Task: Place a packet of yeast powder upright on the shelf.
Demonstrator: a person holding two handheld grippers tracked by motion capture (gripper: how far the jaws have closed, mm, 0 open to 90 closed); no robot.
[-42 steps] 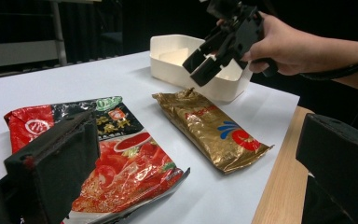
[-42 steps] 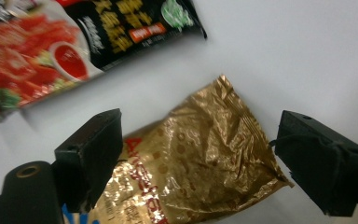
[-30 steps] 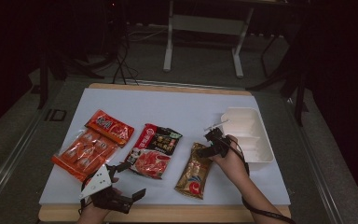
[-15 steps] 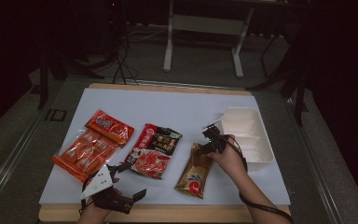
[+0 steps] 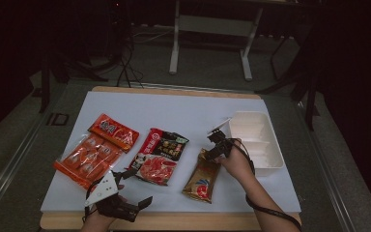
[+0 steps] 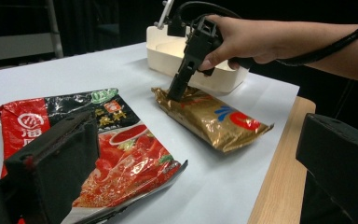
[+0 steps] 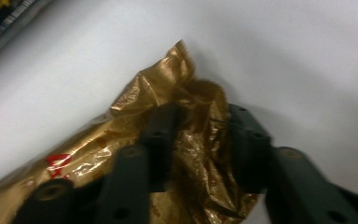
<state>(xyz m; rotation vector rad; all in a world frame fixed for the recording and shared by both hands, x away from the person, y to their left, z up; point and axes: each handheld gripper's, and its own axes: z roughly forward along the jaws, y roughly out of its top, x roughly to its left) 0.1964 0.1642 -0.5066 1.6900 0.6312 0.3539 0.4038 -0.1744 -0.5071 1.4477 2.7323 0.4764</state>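
A gold foil packet [image 5: 203, 179] lies on the white table top, right of centre. My right gripper [image 5: 213, 151] points down at its far end. Its jaws have just been closing, and in the right gripper view they pinch the crumpled foil [image 7: 193, 93] between them. From the left gripper view, the right gripper [image 6: 175, 95] stands tip-down on the gold packet [image 6: 214, 119], with a hand around it. My left gripper [image 5: 136, 188] rests near the table's front edge, open, with nothing between its jaws.
A red and black packet [image 5: 159, 154] lies left of the gold one, close to the left gripper. Two orange packets [image 5: 113, 131] [image 5: 84, 159] lie at the left. A white divided tray [image 5: 256, 140] stands just right of the right hand. The wooden table edge [image 6: 279, 158] runs close by.
The right gripper has come down a little onto the gold packet's far end, and its jaws have narrowed onto the foil. The left gripper has stayed where it was.
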